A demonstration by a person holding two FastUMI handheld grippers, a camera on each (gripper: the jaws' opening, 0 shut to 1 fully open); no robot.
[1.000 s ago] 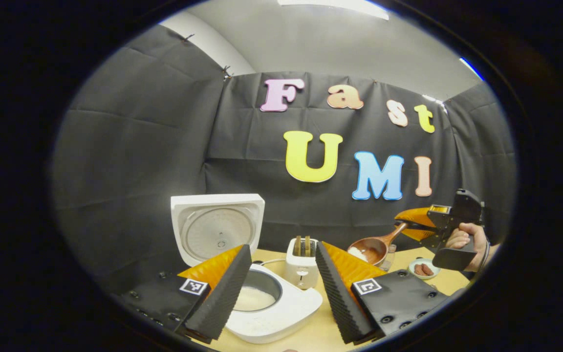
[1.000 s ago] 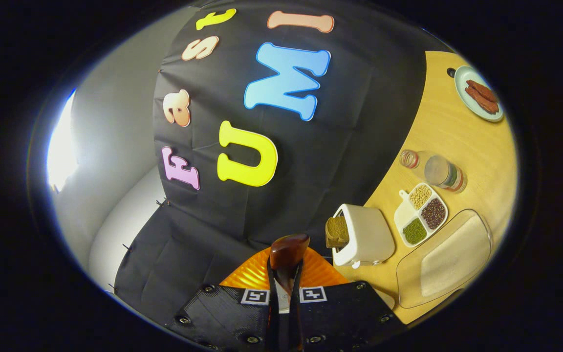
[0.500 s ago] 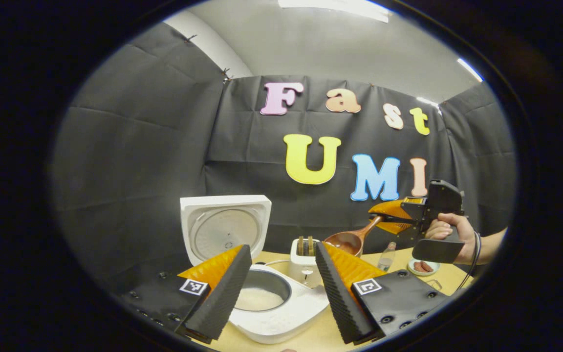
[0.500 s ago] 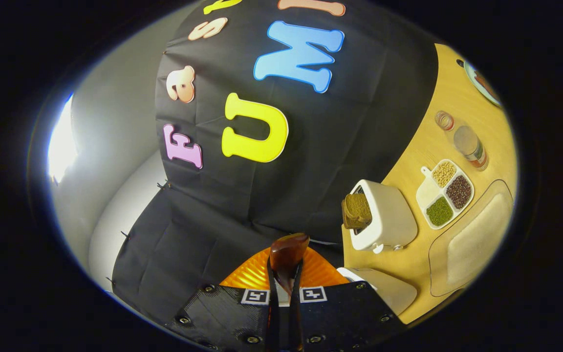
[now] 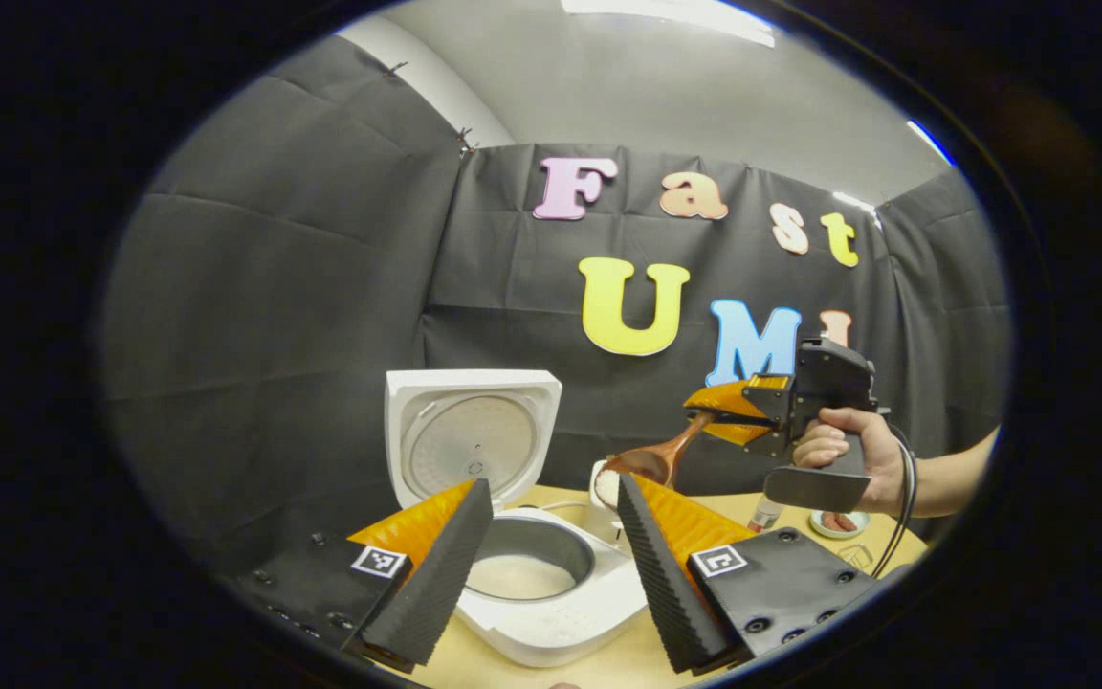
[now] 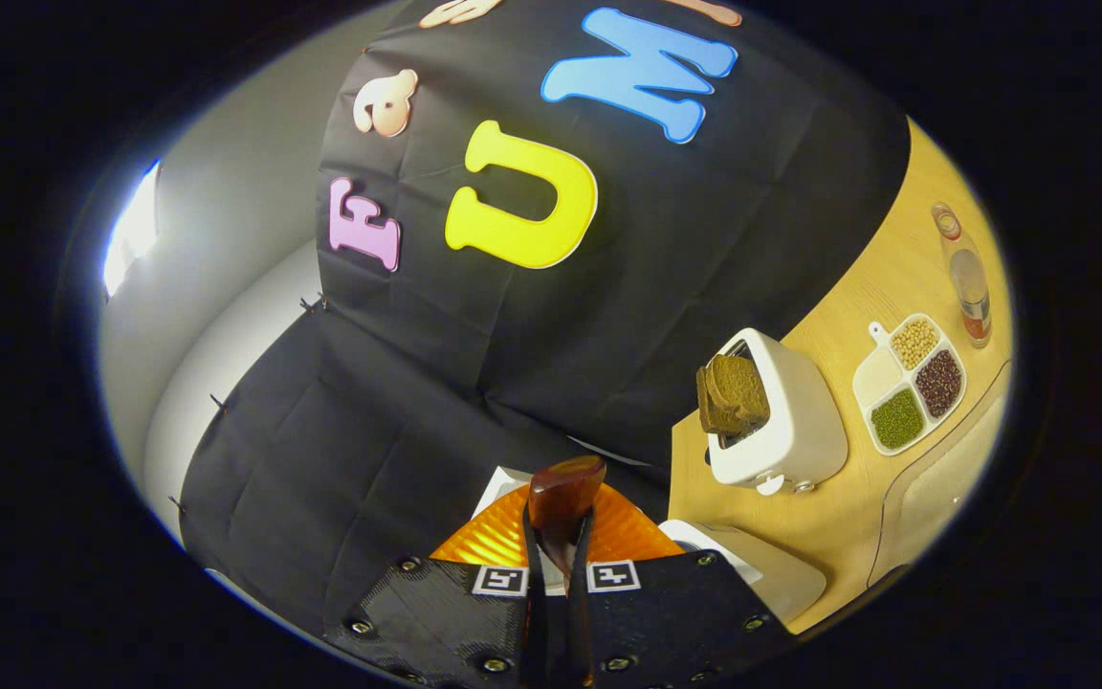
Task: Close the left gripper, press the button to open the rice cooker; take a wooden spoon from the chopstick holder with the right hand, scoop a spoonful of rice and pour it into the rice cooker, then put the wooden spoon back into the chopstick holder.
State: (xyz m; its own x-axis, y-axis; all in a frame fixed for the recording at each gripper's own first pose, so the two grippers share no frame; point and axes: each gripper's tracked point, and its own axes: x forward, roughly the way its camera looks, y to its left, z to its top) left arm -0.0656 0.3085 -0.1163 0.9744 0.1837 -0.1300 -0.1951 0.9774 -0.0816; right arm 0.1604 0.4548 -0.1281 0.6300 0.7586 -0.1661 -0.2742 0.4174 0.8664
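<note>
Right hand-held gripper [image 5: 718, 418], centre-right, pinches the stiff, light spoon [image 5: 658, 461] by its handle above the open cooker [image 5: 551, 598]; left hand-held gripper [image 5: 551, 565] gapes wide.

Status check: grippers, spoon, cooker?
Left gripper open, idle. Right gripper shut on brown wooden spoon, rice aboard, beside the white rice cooker; its lid up. Path clear.

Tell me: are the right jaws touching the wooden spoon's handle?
Touching. In the right gripper view the right gripper has both jaws closed tight on the wooden spoon handle, with no gap on either side.
</note>
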